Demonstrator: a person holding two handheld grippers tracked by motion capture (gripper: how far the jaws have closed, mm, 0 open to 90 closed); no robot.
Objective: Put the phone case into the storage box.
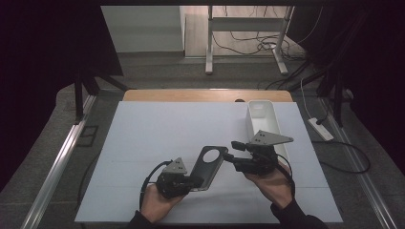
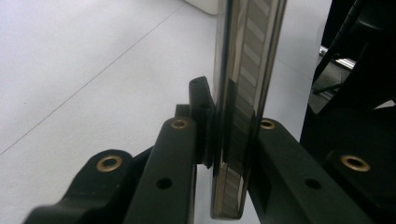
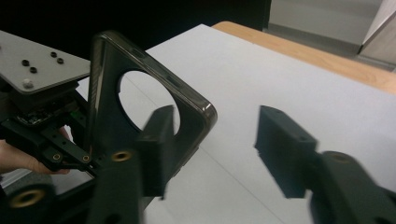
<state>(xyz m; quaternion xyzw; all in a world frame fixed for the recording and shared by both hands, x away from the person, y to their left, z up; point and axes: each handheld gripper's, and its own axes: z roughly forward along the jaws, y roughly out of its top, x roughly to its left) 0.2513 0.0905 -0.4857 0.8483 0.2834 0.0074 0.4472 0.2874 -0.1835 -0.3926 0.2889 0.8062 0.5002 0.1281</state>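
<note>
A dark phone case point(image 1: 203, 174) with a round camera cutout is held above the white table sheet point(image 1: 157, 129), tilted up to the right. My left gripper point(image 1: 196, 181) is shut on its lower end. In the left gripper view the case's glossy edge point(image 2: 245, 93) stands upright, pinched between both pads of the left gripper point(image 2: 233, 121). My right gripper point(image 1: 233, 150) sits at the case's upper right corner. In the right gripper view the case point(image 3: 105, 130) stands at the left, and the right gripper point(image 3: 222, 149) has its jaws apart. The case corner lies by the left pad point(image 3: 159, 149), with no pad pressing on it.
A long white bin point(image 1: 261, 119) stands on the sheet at the back right, just behind the right hand. The wooden table edge point(image 1: 191, 94) runs along the far side. On the floor to the right lies a power strip point(image 1: 321, 129) with cables.
</note>
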